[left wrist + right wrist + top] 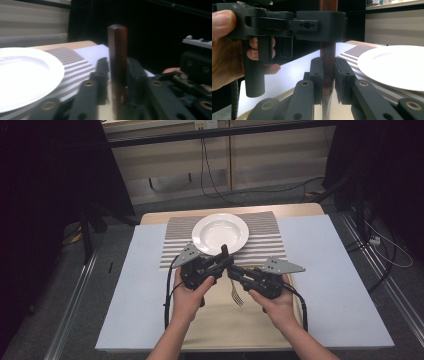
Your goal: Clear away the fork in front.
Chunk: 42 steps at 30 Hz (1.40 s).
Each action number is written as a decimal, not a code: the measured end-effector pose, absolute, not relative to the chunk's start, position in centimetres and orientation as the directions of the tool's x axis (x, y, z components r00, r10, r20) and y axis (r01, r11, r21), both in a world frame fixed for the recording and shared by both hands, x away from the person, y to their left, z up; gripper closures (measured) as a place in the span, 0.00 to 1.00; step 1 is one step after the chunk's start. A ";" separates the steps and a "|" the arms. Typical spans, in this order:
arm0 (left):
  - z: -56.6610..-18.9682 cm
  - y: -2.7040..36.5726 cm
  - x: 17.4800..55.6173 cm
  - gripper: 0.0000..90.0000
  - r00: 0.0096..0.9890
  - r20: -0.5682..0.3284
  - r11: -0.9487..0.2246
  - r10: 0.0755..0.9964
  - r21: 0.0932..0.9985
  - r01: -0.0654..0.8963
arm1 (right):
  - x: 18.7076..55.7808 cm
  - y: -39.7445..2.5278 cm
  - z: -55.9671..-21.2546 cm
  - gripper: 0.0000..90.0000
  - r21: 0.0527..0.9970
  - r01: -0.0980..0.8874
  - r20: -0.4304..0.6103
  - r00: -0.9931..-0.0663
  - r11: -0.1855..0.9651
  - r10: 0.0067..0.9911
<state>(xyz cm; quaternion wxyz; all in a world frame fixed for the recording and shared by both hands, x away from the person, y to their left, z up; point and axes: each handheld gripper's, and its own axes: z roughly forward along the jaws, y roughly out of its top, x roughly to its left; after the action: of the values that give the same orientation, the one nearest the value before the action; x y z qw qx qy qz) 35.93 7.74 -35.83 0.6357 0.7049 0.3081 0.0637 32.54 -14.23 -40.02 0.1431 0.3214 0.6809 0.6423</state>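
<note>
A wooden-handled fork [229, 272] is standing upright above the beige mat [225, 325], tines down. The left gripper [223, 261] is pinching its handle top, the right gripper [231, 271] clamping lower down, just before the white plate [220, 233] on the worktop [325, 285].

Plates: I count one white plate [220, 233], up at twelve o'clock.
Forks: one fork [235, 294] with a dark wooden handle, dead centre.
Placemats: one striped mat [267, 240] under the plate.
Cloths: one beige cloth [225, 325] at six o'clock.
Grippers: I've got two, left gripper [223, 260] and right gripper [233, 270].
</note>
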 end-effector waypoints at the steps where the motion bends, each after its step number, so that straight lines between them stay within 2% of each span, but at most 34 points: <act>1: -35.8 7.7 35.9 0.86 0.802 -0.308 0.002 0.512 0.934 0.357 | 32.5 -14.2 -40.0 0.86 0.969 0.245 0.209 -0.753 -0.028 0.625; 4: -35.7 7.9 36.0 0.87 0.808 -0.316 0.001 0.497 0.931 0.364 | 32.4 -14.2 -40.0 0.86 0.970 0.243 0.209 -0.754 -0.032 0.623; 6: -35.6 8.1 35.9 0.88 0.812 -0.323 0.000 0.487 0.929 0.370 | 32.2 -14.2 -39.8 0.85 0.976 0.219 0.173 -0.756 -0.006 0.631; 9: -35.5 8.5 36.0 0.88 0.810 -0.327 0.002 0.487 0.928 0.373 | 31.9 -14.4 -39.7 0.76 0.977 0.214 0.167 -0.756 -0.003 0.633; 13: -35.2 9.3 36.0 0.89 0.807 -0.332 -0.011 0.487 0.922 0.386 | 31.7 -15.4 -39.7 0.75 0.978 0.208 0.148 -0.741 0.014 0.655; 16: -35.1 9.9 36.0 0.89 0.809 -0.326 -0.032 0.489 0.920 0.390 | 31.6 -16.1 -39.9 0.66 0.978 0.205 0.130 -0.723 0.031 0.678; 24: -34.9 11.5 35.7 0.89 0.814 -0.332 -0.045 0.476 0.916 0.400 | 31.2 -18.0 -40.3 0.58 0.978 0.199 0.092 -0.687 0.065 0.721; 29: -34.8 12.8 35.4 0.89 0.813 -0.337 -0.062 0.475 0.909 0.413 | 30.7 -19.5 -40.5 0.50 0.975 0.212 0.099 -0.663 0.059 0.742; 42: -34.8 14.7 34.5 0.89 0.815 -0.335 -0.125 0.472 0.890 0.438 | 30.0 -22.5 -41.4 0.38 0.970 0.236 0.103 -0.620 0.059 0.778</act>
<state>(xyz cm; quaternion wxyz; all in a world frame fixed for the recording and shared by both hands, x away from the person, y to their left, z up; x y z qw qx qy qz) 34.48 14.72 -34.83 0.5876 0.7499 0.3035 0.0145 30.00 -22.47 -41.37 0.2340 0.3675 0.6892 0.5789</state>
